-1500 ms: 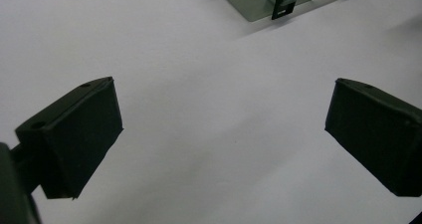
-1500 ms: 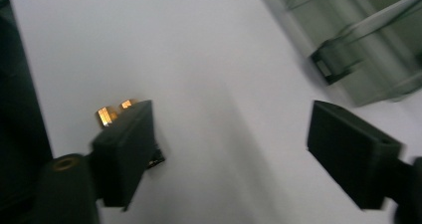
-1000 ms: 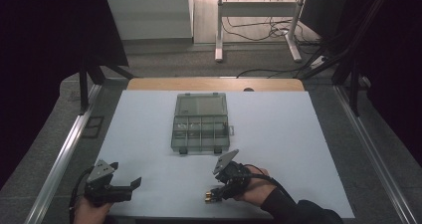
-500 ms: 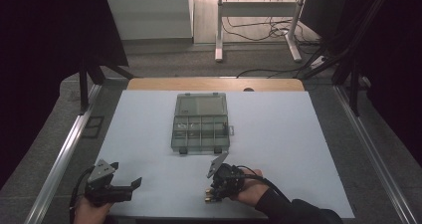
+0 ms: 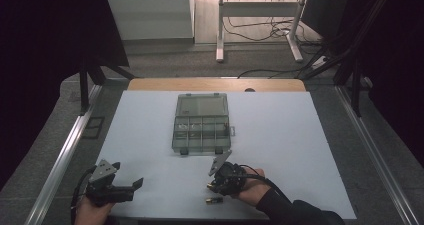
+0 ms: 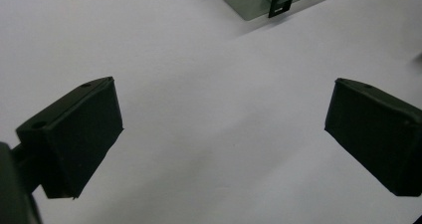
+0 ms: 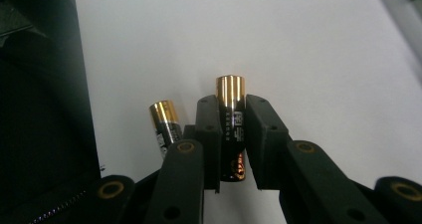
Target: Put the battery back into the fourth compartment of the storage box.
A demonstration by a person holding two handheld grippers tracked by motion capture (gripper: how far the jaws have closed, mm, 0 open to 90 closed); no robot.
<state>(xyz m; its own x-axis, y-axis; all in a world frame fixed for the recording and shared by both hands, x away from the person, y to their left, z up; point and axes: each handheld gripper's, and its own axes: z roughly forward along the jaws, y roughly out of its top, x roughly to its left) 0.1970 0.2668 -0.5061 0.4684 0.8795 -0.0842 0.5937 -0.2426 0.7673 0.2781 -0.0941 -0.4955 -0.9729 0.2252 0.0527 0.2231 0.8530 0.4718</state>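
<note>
Right claw (image 7: 231, 134) lowered, gripping battery (image 7: 230, 119)

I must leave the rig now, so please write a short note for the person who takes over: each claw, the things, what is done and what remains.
Right claw: shut on one battery, near the table's front edge.
Left claw: open, holding nothing, over bare table.
Second battery: lying on the table beside the right claw.
Compartment box: at table centre; whether its lid is open cannot be told.
Done: one battery gripped.
Left, probably: carry it to the box, then fetch the second.
</note>
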